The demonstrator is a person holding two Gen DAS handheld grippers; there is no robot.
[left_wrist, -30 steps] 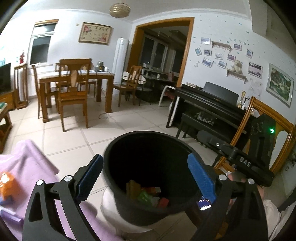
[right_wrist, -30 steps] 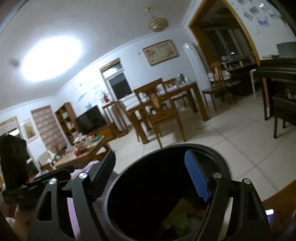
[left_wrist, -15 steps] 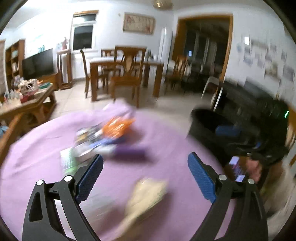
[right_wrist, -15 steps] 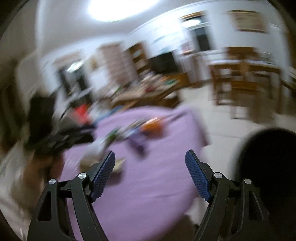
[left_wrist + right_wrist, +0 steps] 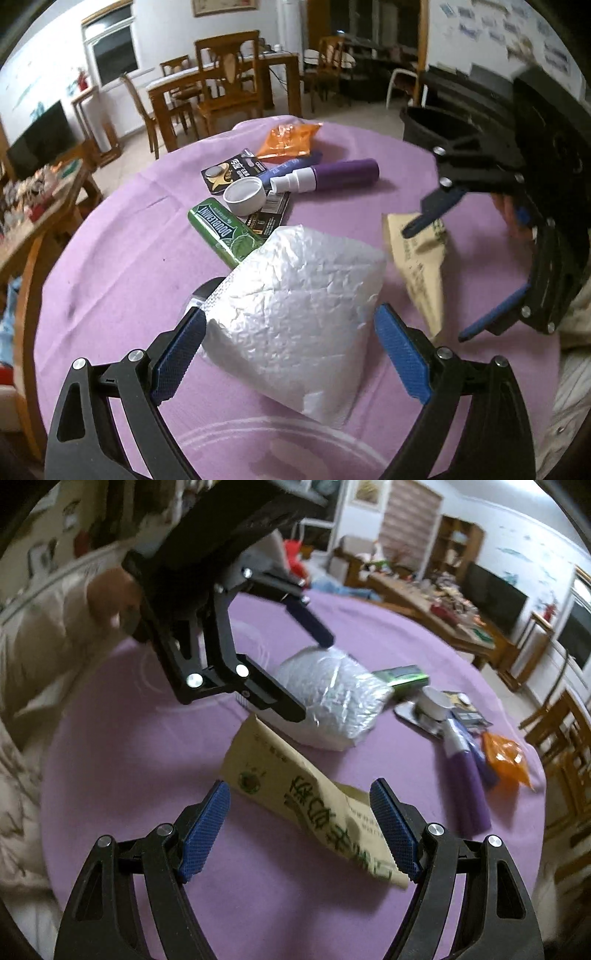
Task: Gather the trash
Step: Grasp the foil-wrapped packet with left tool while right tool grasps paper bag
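Note:
Trash lies on a round table with a purple cloth point(image 5: 122, 258). A crumpled silver foil bag point(image 5: 303, 302) sits between the spread fingers of my left gripper point(image 5: 290, 354), which is open; the pads flank the bag without squeezing it. My right gripper point(image 5: 301, 827) is open and hovers over a tan paper packet with green print point(image 5: 295, 775). In the right wrist view the left gripper point(image 5: 310, 675) straddles the foil bag point(image 5: 340, 698). In the left wrist view the right gripper point(image 5: 434, 284) hangs over the tan packet point(image 5: 417, 251).
Farther back lie a green gum pack point(image 5: 221, 232), a white cap point(image 5: 245, 194), a purple bottle point(image 5: 343, 175), a black card packet point(image 5: 229, 171) and an orange wrapper point(image 5: 291, 140). A black bin point(image 5: 436, 125) stands off the table's far right. A clear glass dish point(image 5: 277, 443) sits by the near edge.
Both grippers swung away from the black bin and down over the table. The left now straddles the foil bag and the right hangs over the tan packet. Both stayed open.

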